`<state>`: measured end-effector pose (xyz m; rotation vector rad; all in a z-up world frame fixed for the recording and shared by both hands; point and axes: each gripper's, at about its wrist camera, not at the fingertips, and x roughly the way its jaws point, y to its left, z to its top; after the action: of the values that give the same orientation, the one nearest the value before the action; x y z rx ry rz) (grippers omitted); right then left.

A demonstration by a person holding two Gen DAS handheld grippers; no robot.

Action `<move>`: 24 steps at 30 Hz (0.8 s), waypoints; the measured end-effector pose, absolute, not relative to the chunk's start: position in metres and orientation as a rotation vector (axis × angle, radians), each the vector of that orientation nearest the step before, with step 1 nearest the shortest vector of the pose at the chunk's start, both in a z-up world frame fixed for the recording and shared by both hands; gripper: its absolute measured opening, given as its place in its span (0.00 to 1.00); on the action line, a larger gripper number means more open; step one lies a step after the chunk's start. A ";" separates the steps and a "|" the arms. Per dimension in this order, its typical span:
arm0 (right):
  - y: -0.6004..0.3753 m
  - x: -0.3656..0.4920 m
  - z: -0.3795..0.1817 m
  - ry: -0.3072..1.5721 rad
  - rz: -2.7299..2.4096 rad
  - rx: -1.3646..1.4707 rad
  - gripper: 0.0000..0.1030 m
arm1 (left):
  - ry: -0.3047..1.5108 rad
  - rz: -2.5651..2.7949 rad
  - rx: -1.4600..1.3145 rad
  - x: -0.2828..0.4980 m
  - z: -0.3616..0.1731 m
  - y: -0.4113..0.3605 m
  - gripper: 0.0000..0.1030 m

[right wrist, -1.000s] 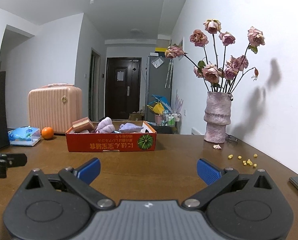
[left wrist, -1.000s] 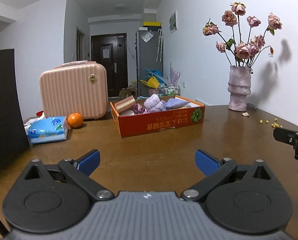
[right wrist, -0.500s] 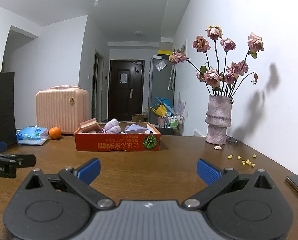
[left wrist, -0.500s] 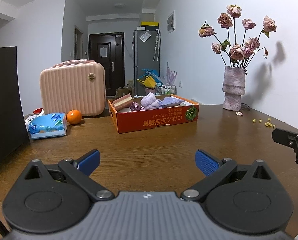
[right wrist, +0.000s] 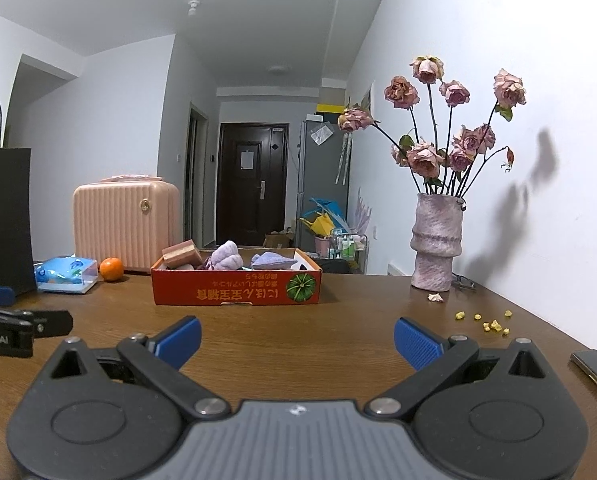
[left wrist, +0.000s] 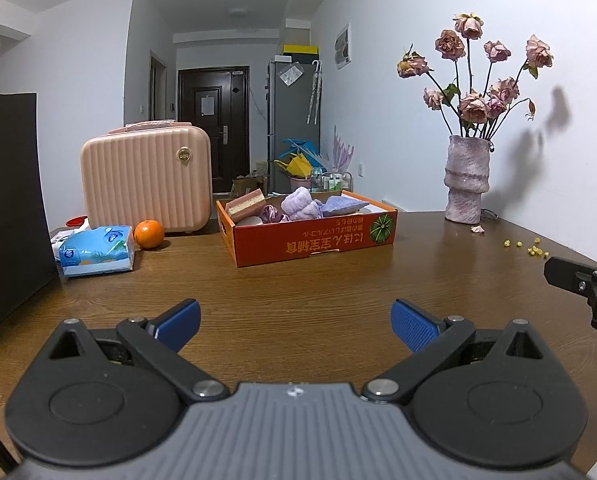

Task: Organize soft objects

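Both claws are hanging low over the wooden table (left wrist: 298, 292) with nothing in them: the left gripper (left wrist: 294, 322) is spread wide, its 2 blue pads gaping apart, and the right gripper (right wrist: 296, 338) is doing exactly the same. Neither one is touching anything, and that reads as a ready pose, jaws set wide for bulky, squashy things.

Straight ahead of the left gripper, well apart from it, the orange cardboard box (left wrist: 310, 242) is sitting on the table, and the soft objects are already lying inside it: a lilac plush bundle (left wrist: 300, 205), a pale blue-purple pillow-like piece (left wrist: 344, 205) just right of that, and a pink-and-cream layered sponge block (left wrist: 245, 204) propped at the box's left end. A smaller purple item between them is too small to name. From the right gripper the same box is lying ahead and slightly left.

Off to the left of the box, a tissue pack (left wrist: 96, 250) and an orange (left wrist: 149, 234) are resting beside a pink ribbed case (left wrist: 146, 178). Far right, a vase of dried roses (left wrist: 467, 178) is standing near the wall, with yellow crumbs (right wrist: 484, 320) scattered ahead of the right gripper.

My judgement: the box is the work zone, and both claws are facing it so either can reach in.
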<state>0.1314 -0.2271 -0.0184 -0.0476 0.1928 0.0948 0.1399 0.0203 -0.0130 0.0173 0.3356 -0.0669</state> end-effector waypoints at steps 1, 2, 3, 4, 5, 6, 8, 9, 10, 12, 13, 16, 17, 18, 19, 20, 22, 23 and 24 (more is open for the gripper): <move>-0.227 0.131 -0.019 0.193 0.095 -0.048 1.00 | 0.335 -0.068 0.017 0.140 -0.013 0.021 1.00; -0.227 0.131 -0.018 0.193 0.095 -0.048 1.00 | 0.335 -0.068 0.017 0.140 -0.013 0.020 1.00; -0.227 0.131 -0.019 0.192 0.095 -0.047 1.00 | 0.335 -0.068 0.018 0.141 -0.013 0.020 1.00; -0.227 0.131 -0.019 0.192 0.095 -0.047 1.00 | 0.336 -0.067 0.018 0.141 -0.013 0.020 1.00; -0.227 0.131 -0.019 0.193 0.095 -0.047 1.00 | 0.337 -0.067 0.018 0.140 -0.013 0.020 1.00; -0.227 0.131 -0.019 0.193 0.095 -0.048 1.00 | 0.337 -0.066 0.017 0.140 -0.013 0.020 1.00; -0.227 0.131 -0.019 0.192 0.095 -0.047 1.00 | 0.337 -0.066 0.016 0.138 -0.013 0.021 1.00; -0.227 0.131 -0.019 0.193 0.095 -0.047 1.00 | 0.337 -0.066 0.017 0.139 -0.013 0.020 1.00; -0.227 0.131 -0.019 0.194 0.095 -0.047 1.00 | 0.337 -0.066 0.018 0.139 -0.013 0.020 1.00; -0.227 0.130 -0.019 0.195 0.095 -0.048 1.00 | 0.338 -0.067 0.017 0.139 -0.013 0.021 1.00; -0.227 0.130 -0.019 0.194 0.095 -0.048 1.00 | 0.338 -0.066 0.017 0.139 -0.013 0.021 1.00; -0.227 0.130 -0.019 0.194 0.095 -0.048 1.00 | 0.337 -0.067 0.017 0.139 -0.013 0.021 1.00; -0.227 0.130 -0.019 0.194 0.095 -0.047 1.00 | 0.337 -0.066 0.018 0.139 -0.013 0.021 1.00; -0.227 0.131 -0.019 0.194 0.095 -0.048 1.00 | 0.338 -0.066 0.018 0.139 -0.013 0.021 1.00; -0.227 0.130 -0.019 0.194 0.095 -0.048 1.00 | 0.338 -0.067 0.017 0.139 -0.013 0.021 1.00; -0.227 0.130 -0.019 0.194 0.095 -0.048 1.00 | 0.338 -0.066 0.017 0.138 -0.013 0.021 1.00; -0.227 0.130 -0.019 0.194 0.095 -0.047 1.00 | 0.338 -0.066 0.017 0.139 -0.013 0.021 1.00; -0.227 0.131 -0.019 0.194 0.095 -0.047 1.00 | 0.338 -0.066 0.017 0.139 -0.013 0.021 1.00; -0.227 0.131 -0.019 0.194 0.096 -0.047 1.00 | 0.339 -0.066 0.017 0.139 -0.013 0.021 1.00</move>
<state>0.1306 -0.2268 -0.0188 -0.0465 0.1944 0.0956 0.1388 0.0209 -0.0134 0.0173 0.3387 -0.0664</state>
